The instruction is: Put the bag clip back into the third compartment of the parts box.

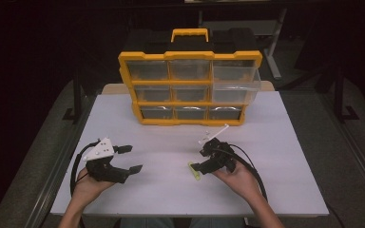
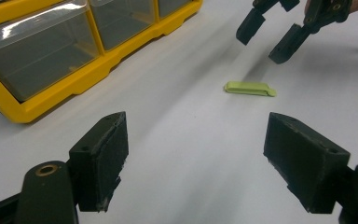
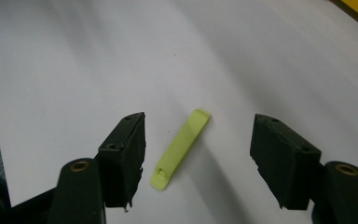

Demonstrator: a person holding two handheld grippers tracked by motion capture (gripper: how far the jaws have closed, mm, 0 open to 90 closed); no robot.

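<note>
High view, layout: I had the yellow drawer organizer (image 1: 190, 88) standing at twelve o'clock on the white table (image 1: 285, 190), and both grippers worked the near half in front of it.
Green clip, place: the small lime-green plastic clip (image 1: 194, 171) lay flat on the bare tabletop, near the middle of the near half, at about seven o'clock from the right gripper (image 1: 202, 159) and just beside its lower jaw.
Right gripper, state: its jaws stood partly open with nothing between the pads; in the right gripper view the green clip (image 3: 179, 149) lay on the table in the gap, nearer the left jaw and touching neither.
Right gripper, why so: I judged the jaws straddled the clip across its narrow width because that is the firmest way to pinch a flat sliver.
Left gripper, state: the left gripper (image 1: 128, 159) at eight o'clock stood wide open and held nothing.
Left gripper, why so: I read it as parked clear of the work, its camera aimed at the clip (image 2: 250, 88) and at the right gripper (image 2: 268, 37) above it.
Organizer, drawers: the right-hand drawer (image 1: 235, 85) at one o'clock stood pulled out past the frame; I took it as the likely place for the clip.
Risk: the thin clip could skid on the smooth table if one pad touched first.
</note>
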